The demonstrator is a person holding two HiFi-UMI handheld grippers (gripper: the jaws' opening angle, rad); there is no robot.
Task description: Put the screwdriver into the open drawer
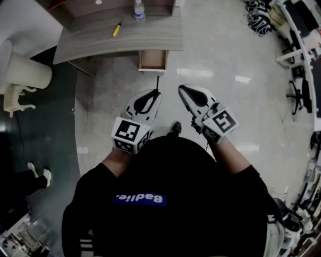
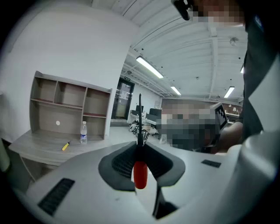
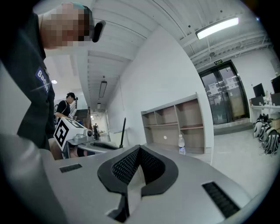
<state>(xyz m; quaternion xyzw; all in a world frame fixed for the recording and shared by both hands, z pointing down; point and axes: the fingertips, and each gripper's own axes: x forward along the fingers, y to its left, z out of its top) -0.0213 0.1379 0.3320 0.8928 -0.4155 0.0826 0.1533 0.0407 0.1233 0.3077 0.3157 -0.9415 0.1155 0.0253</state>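
My left gripper (image 1: 156, 92) is shut on a screwdriver with a red handle (image 2: 140, 174). Its black shaft (image 1: 157, 82) sticks out past the jaw tips toward the desk. The handle sits between the dark pads in the left gripper view, and the shaft rises straight from the gripper (image 2: 140, 145). My right gripper (image 1: 181, 89) hangs beside it on the right, shut with nothing in it (image 3: 139, 149). The open drawer (image 1: 152, 60) juts from the front of the grey desk (image 1: 95, 42), a short way beyond both grippers. It looks empty.
A yellow-handled tool (image 1: 117, 28) and a water bottle (image 1: 139, 10) lie on the desk top. A shelf unit (image 2: 70, 107) stands at the desk's back. A white chair (image 1: 20, 75) is at the left. Bags and desks line the far right.
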